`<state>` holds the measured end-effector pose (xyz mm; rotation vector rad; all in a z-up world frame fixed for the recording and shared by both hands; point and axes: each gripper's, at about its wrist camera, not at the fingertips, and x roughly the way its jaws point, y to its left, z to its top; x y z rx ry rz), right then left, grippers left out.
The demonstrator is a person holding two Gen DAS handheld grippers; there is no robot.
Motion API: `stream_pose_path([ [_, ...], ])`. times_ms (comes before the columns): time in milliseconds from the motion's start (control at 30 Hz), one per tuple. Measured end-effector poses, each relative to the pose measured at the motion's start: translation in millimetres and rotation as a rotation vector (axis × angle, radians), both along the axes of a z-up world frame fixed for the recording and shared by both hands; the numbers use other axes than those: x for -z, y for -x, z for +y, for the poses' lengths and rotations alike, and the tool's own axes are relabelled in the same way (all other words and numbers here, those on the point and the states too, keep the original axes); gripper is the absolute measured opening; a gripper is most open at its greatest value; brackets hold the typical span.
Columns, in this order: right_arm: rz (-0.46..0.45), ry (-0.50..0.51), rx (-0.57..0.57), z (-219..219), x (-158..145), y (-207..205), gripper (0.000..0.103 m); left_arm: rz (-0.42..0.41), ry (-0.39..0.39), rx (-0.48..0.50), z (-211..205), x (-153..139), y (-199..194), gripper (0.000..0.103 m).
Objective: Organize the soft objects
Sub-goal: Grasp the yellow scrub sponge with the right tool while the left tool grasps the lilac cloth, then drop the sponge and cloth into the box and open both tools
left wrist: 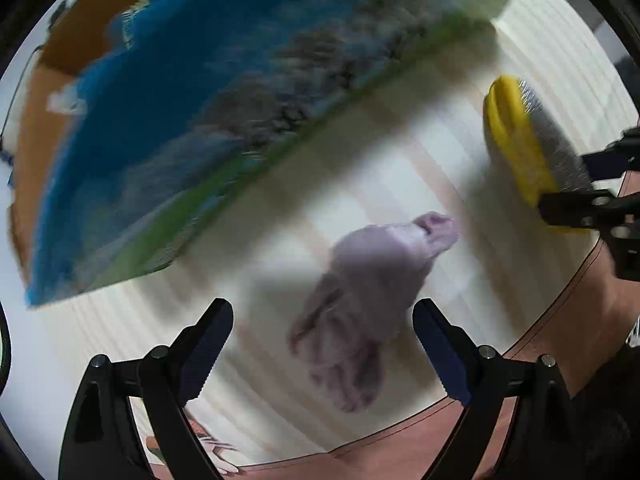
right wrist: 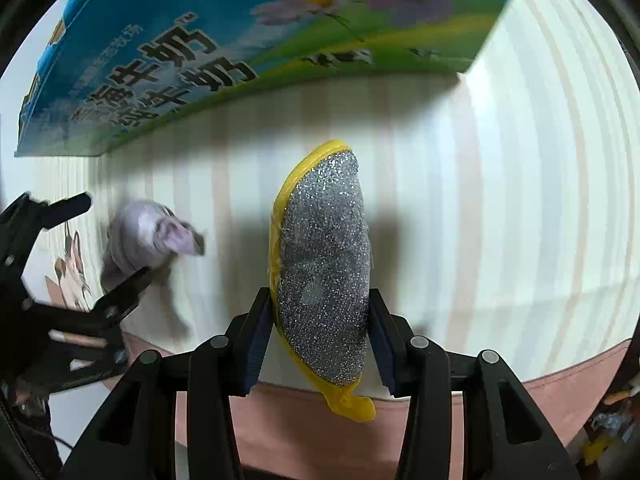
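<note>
Right wrist: right tool (right wrist: 320, 320) clamps yellow-rimmed glittery silver sponge (right wrist: 324, 272); left tool (left wrist: 324, 344) wide over blurred lilac cloth (left wrist: 360, 308).

Close wrist views, shared carton (left wrist: 168, 128) (right wrist: 224, 48).

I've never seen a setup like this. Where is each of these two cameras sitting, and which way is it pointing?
Left wrist: rides on the left gripper, looking past its open fingers at a blurred purple cloth; a bare forearm shows on the right.
Right wrist: rides on the right gripper, looking along fingers clamped on a yellow glittery sponge; no skin is visible.
Shared: the cloth, the sponge, the blue printed box, the striped tablecloth, and each other's gripper.
</note>
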<state>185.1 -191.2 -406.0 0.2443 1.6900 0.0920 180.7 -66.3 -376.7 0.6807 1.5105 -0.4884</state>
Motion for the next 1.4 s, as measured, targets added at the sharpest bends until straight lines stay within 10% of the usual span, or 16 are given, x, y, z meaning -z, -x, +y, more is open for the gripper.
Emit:
stream_pose_path([
  [133,-0.018,0.022,-0.014,0,-5,4,0.049,0.094,0.029,-0.13,-1,18,-5,0.056],
  [367,-0.001,0.007,-0.018,-2,-6,3,0.049,0.291,0.175,-0.606,42,28,-1,0.055],
  [567,-0.002,0.046,-0.035,1,-6,-19,0.056,0.343,0.258,-0.797,67,35,-15,0.065],
  [733,0.024,0.065,-0.041,10,12,-27,0.059,0.251,0.248,-0.772,68,32,-38,0.065],
  [867,-0.021,0.101,-0.063,21,11,-20,0.051,0.131,0.169,-0.664,42,22,-47,0.034],
  [1000,-0.044,0.054,-0.055,25,-4,-5,0.049,0.133,0.201,-0.652,38,12,-27,0.032],
  [1400,-0.355,-0.078,-0.007,9,-184,-42,0.049,-0.115,0.453,-0.656,56,-154,-103,0.032],
])
